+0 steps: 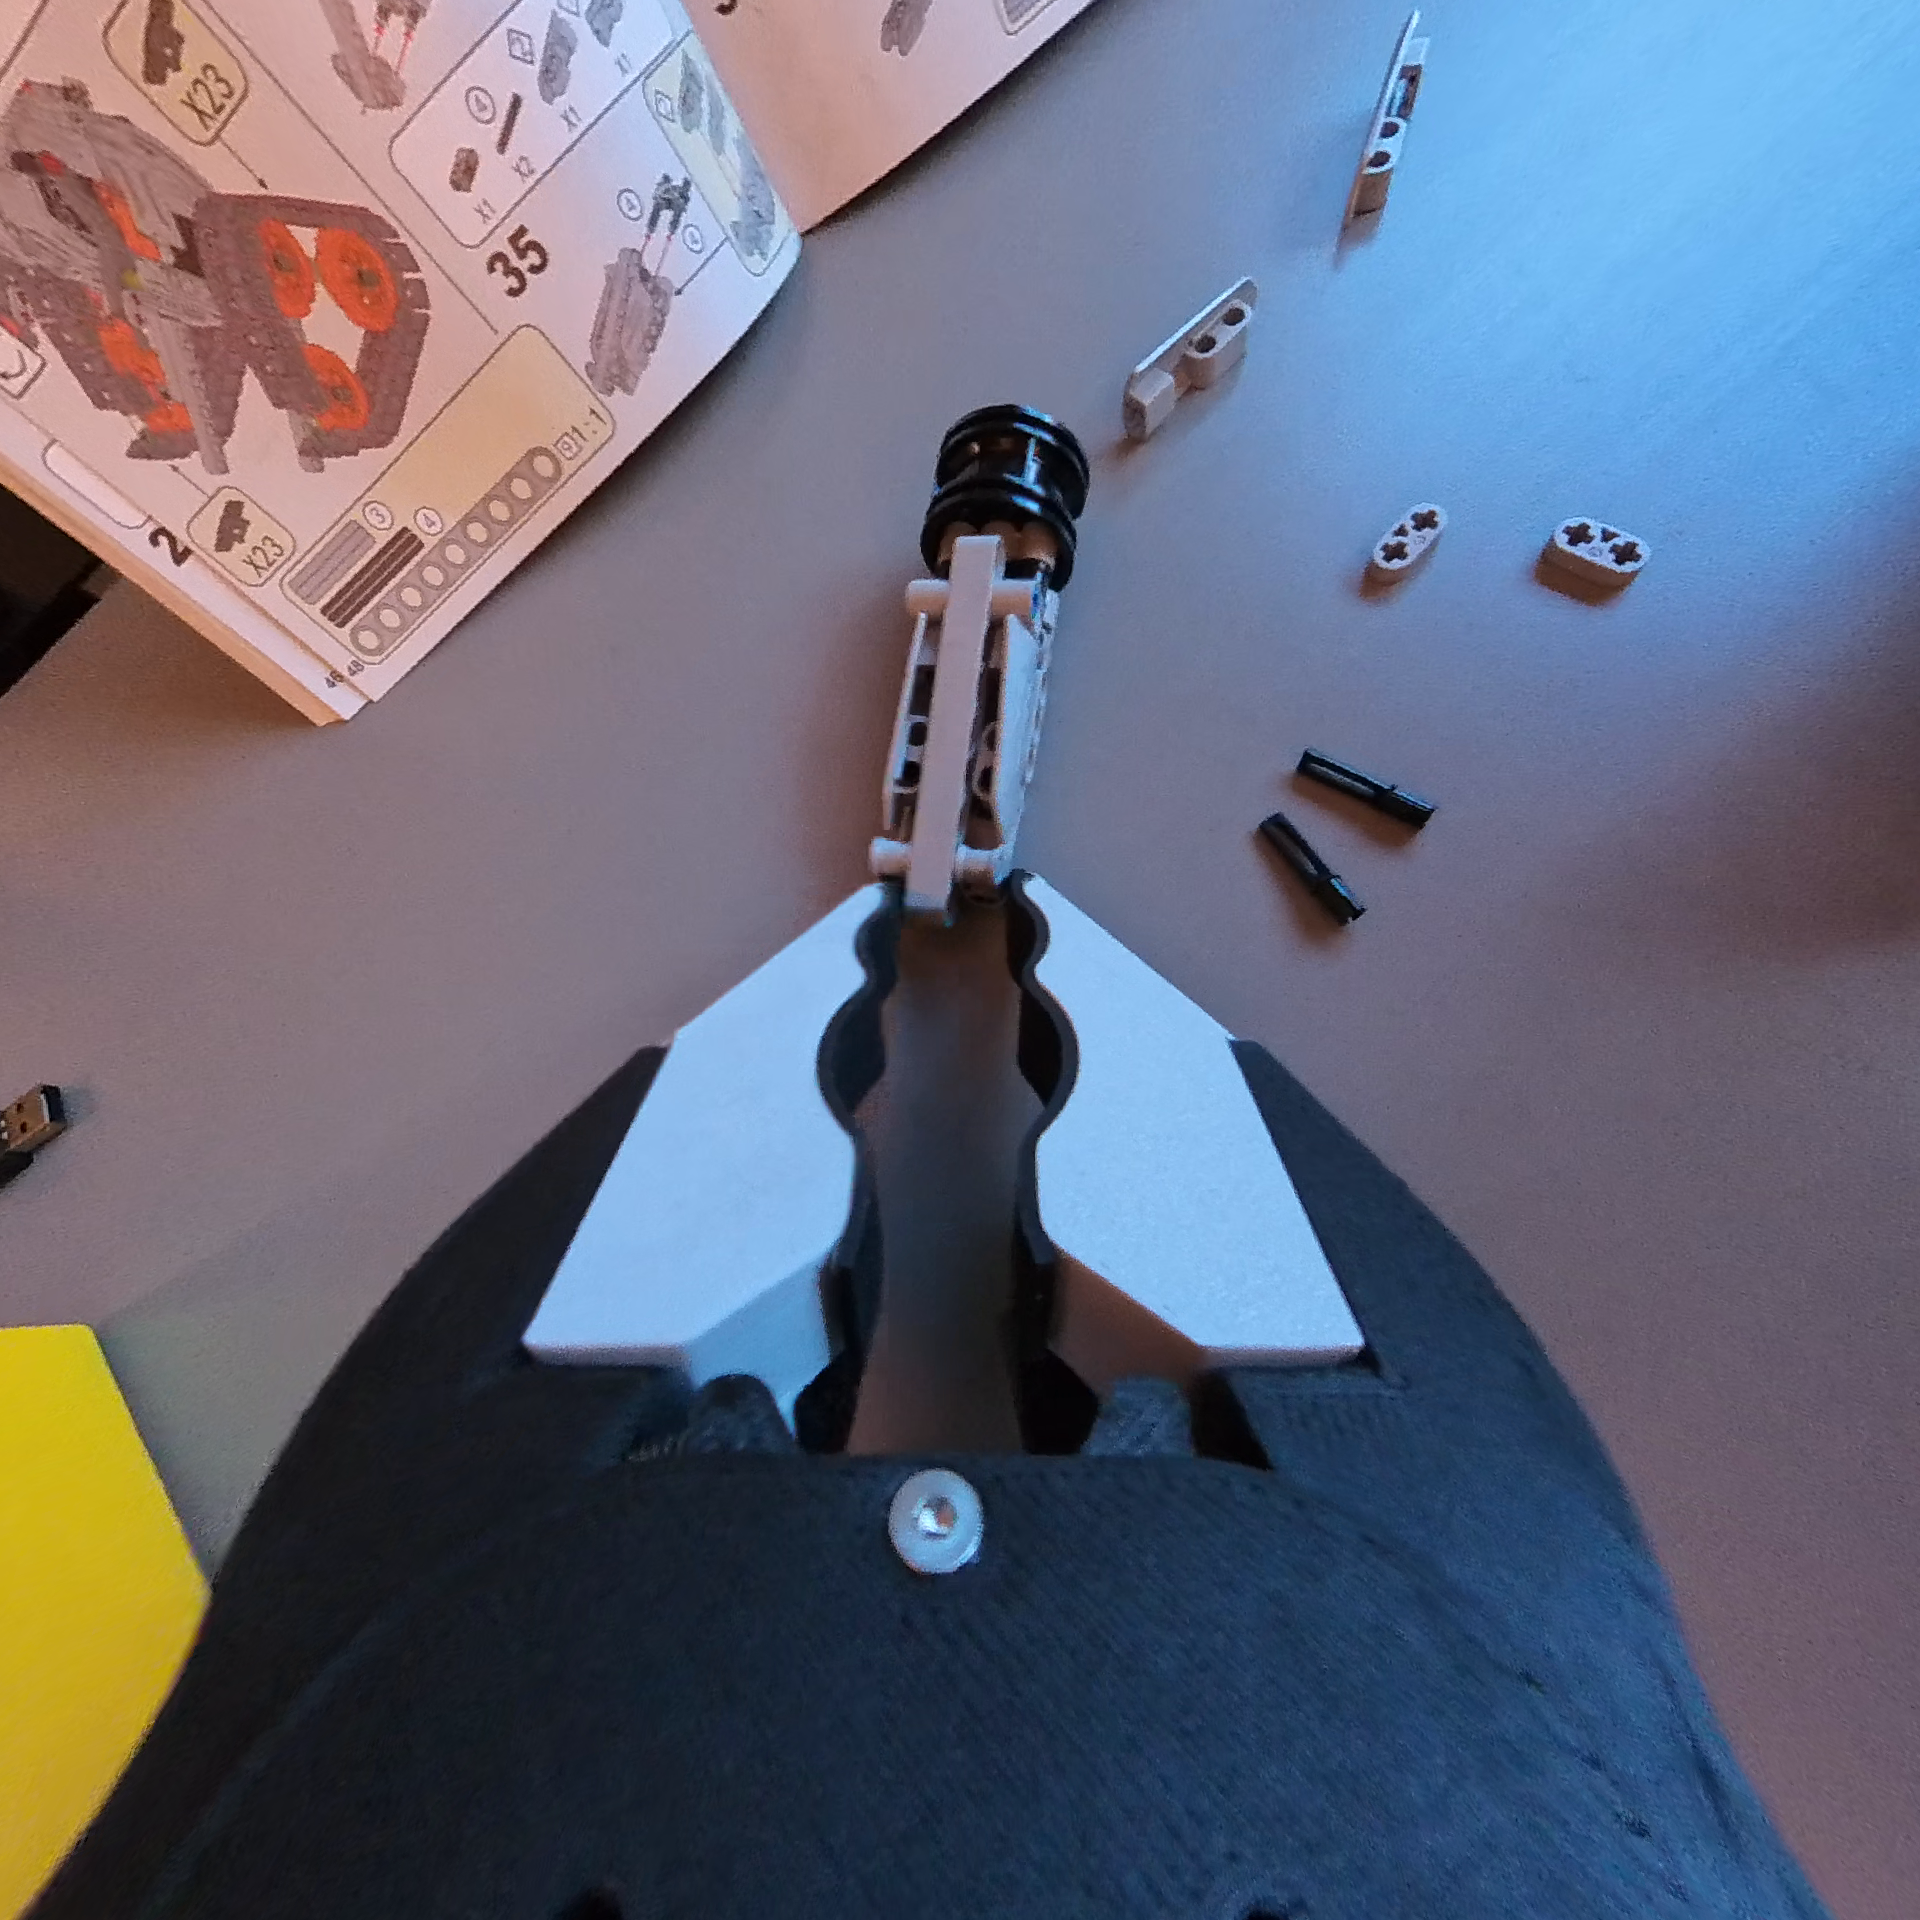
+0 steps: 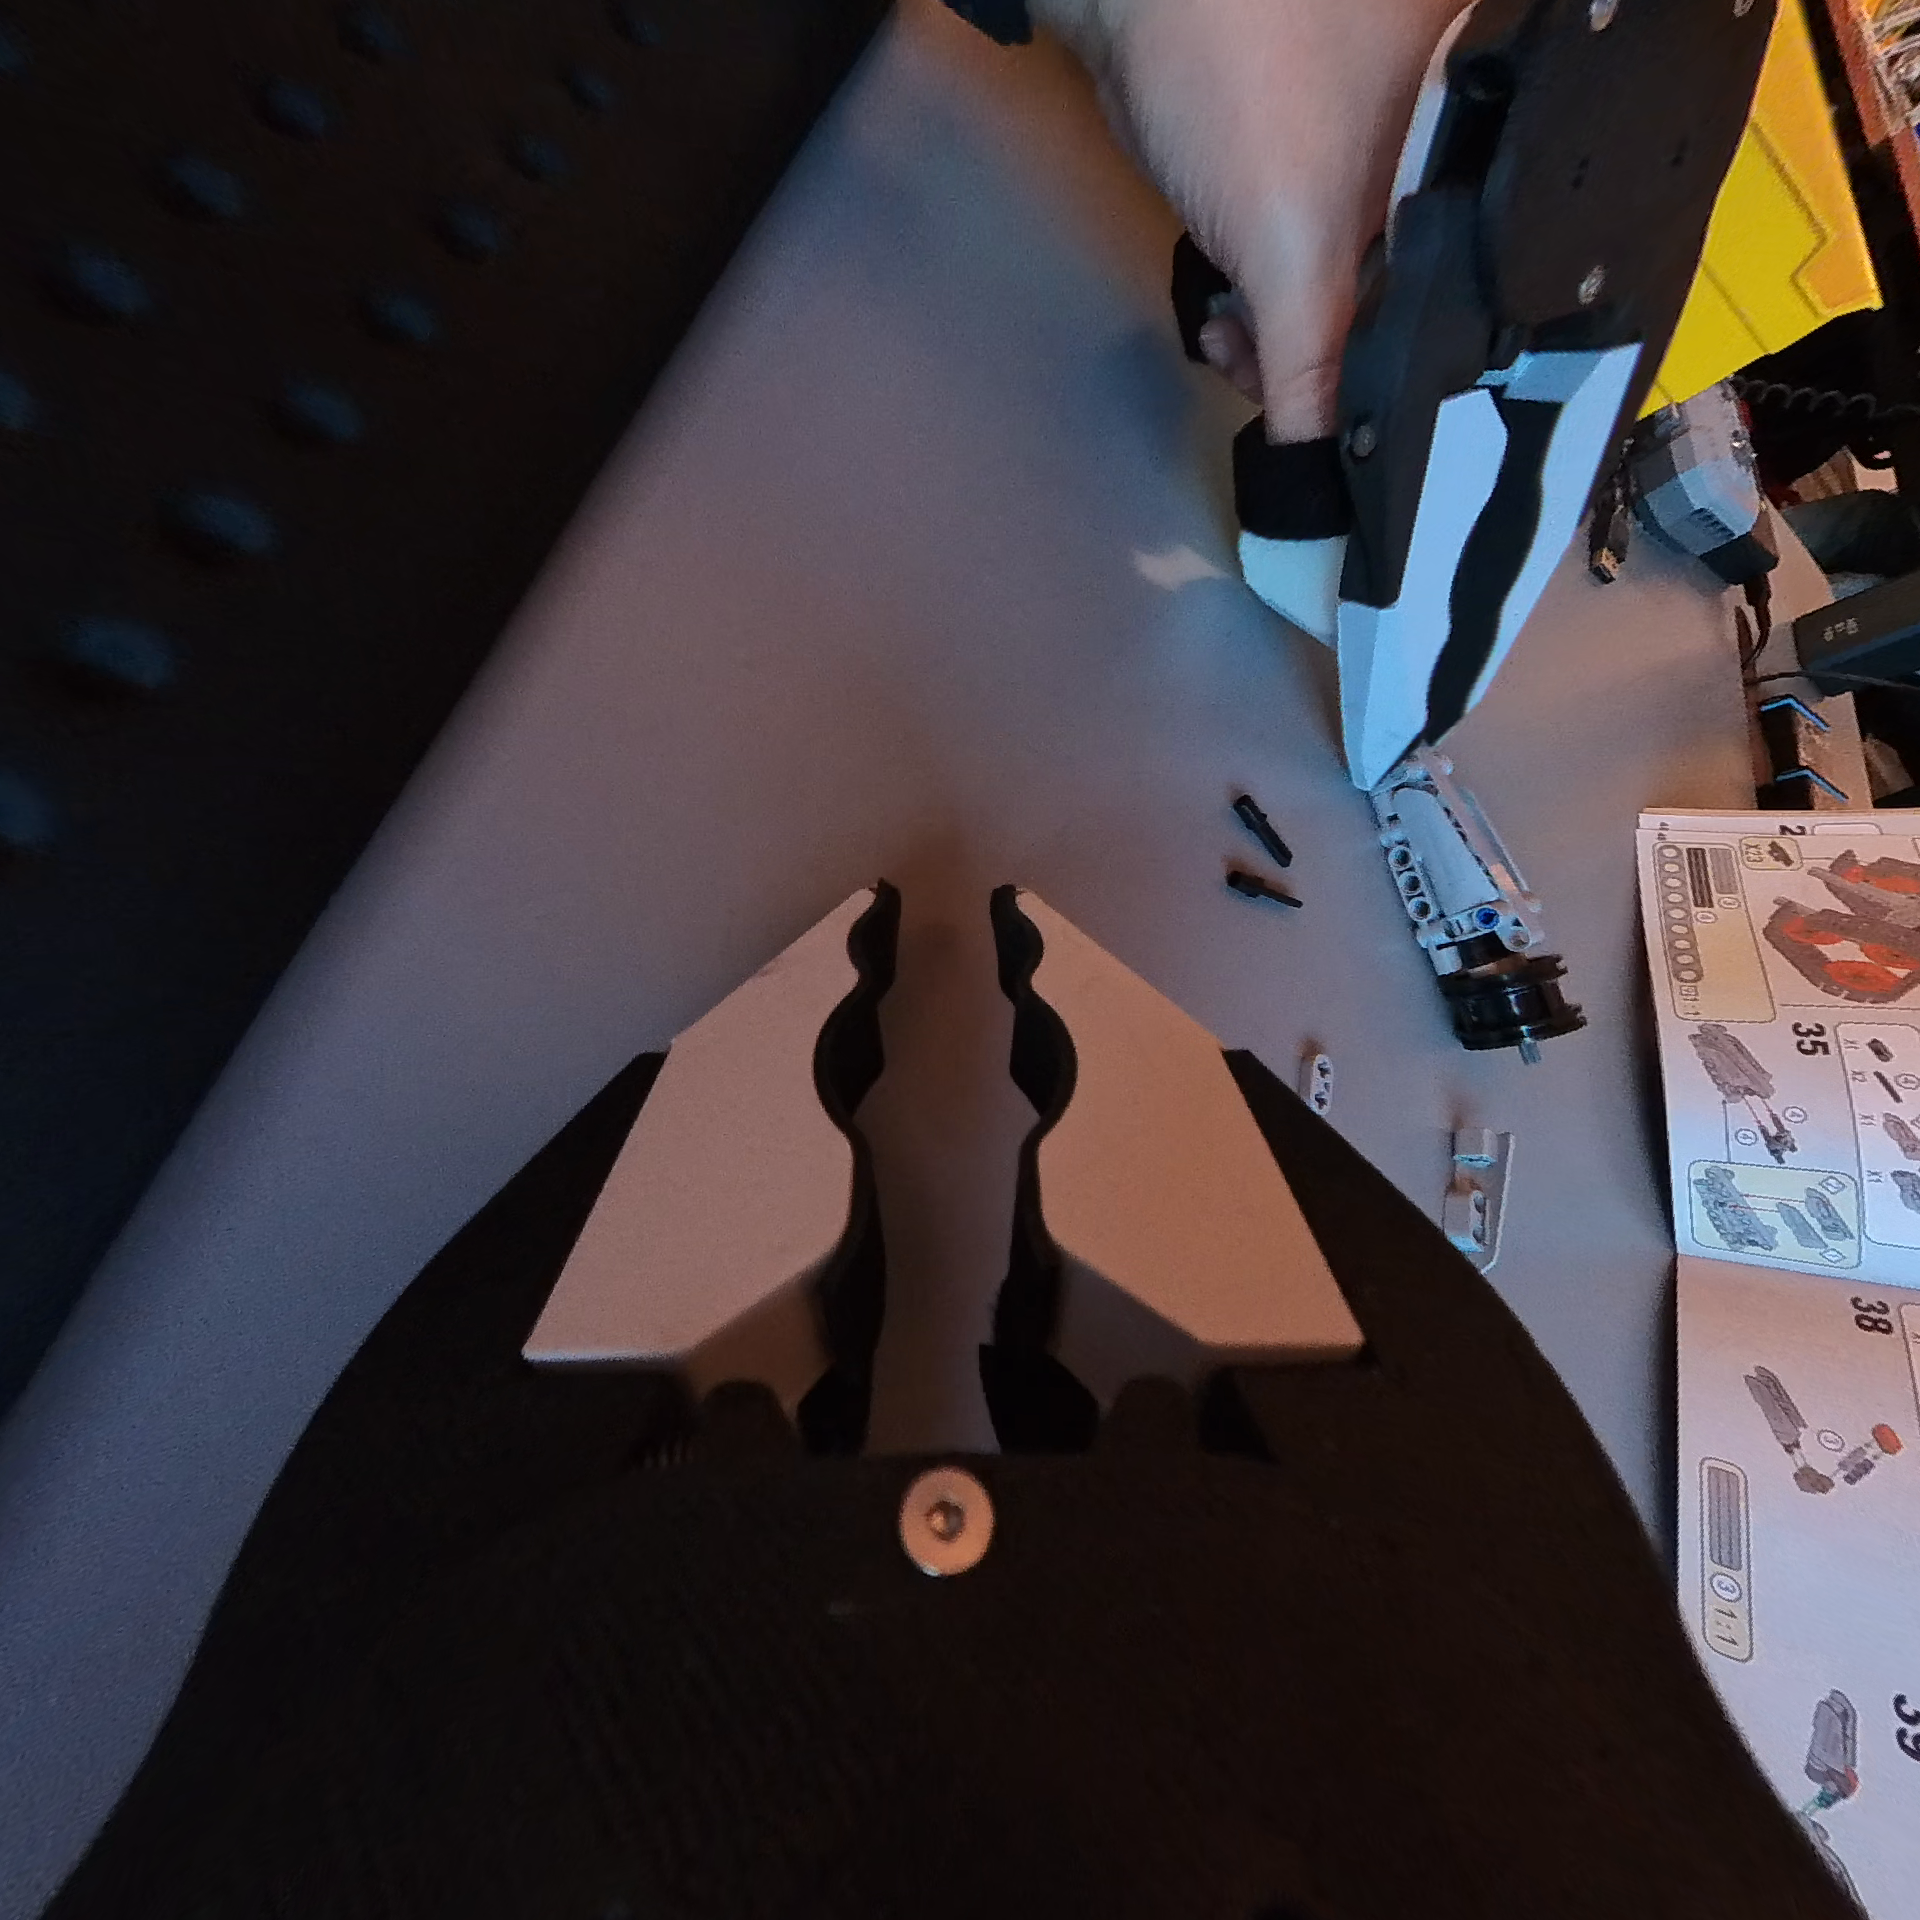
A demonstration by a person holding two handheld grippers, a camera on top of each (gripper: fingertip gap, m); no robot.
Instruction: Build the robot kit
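My left gripper (image 1: pixel 945 899) is shut on the near end of a grey brick assembly (image 1: pixel 961 717) that has a black wheel hub (image 1: pixel 1006 483) at its far end. The assembly lies along the grey table. The right wrist view shows the same gripper (image 2: pixel 1397 764), held by a hand, gripping that assembly (image 2: pixel 1455 883). My right gripper (image 2: pixel 943 894) is open and empty, hovering over bare table to the left of two black pins (image 2: pixel 1262 857). The pins also show in the left wrist view (image 1: pixel 1340 831).
An open instruction booklet (image 1: pixel 343 312) lies at the far left and also shows in the right wrist view (image 2: pixel 1797 1143). Small grey beams (image 1: pixel 1190 358) and two oval connectors (image 1: pixel 1595 556) lie to the right. A yellow object (image 1: pixel 73 1610) sits near left. A dark perforated surface (image 2: pixel 260 416) borders the table.
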